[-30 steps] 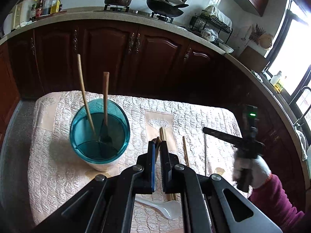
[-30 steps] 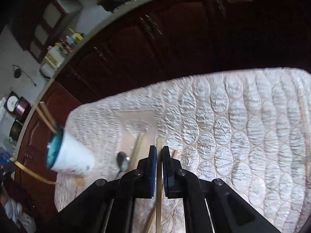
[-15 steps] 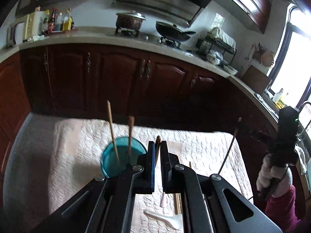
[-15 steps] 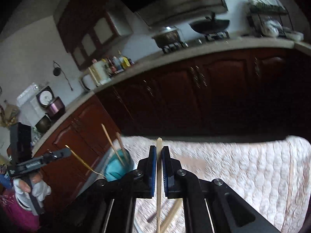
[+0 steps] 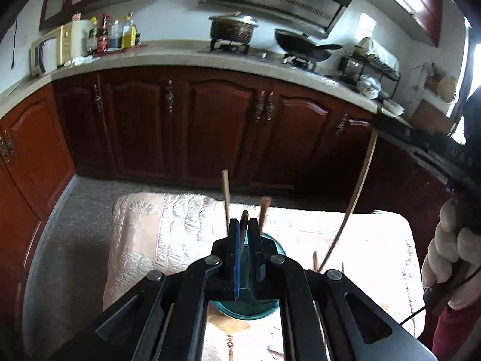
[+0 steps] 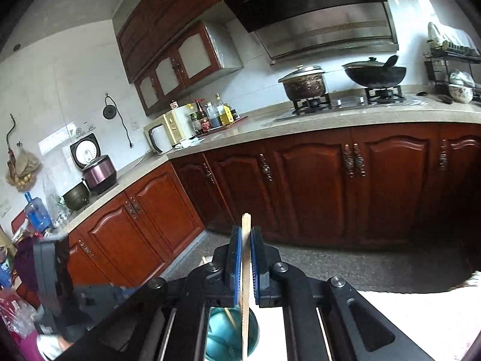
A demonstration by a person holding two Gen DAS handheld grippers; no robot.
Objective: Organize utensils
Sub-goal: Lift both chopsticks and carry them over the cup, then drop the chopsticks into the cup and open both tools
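My left gripper [image 5: 243, 225] is shut on a thin dark-tipped utensil [image 5: 243, 218], held upright above the teal cup [image 5: 264, 310] on the quilted table [image 5: 168, 234]. Two wooden handles [image 5: 226, 191] stick up out of the cup. My right gripper [image 6: 246, 234] is shut on a pale wooden chopstick [image 6: 246, 270], whose lower end hangs over the teal cup [image 6: 222, 337]. In the left wrist view that chopstick [image 5: 357, 198] slants down from the white-gloved hand side.
Loose chopsticks [image 5: 315, 260] lie on the quilt right of the cup. Dark red kitchen cabinets [image 5: 210, 126] stand behind the table, with a stove, pot and wok on the counter. The white-gloved hand [image 5: 448, 258] is at the right edge.
Both grippers have lifted from the table with their utensils and tipped up to level. They now sit over the teal cup, and the right chopstick has swung upright.
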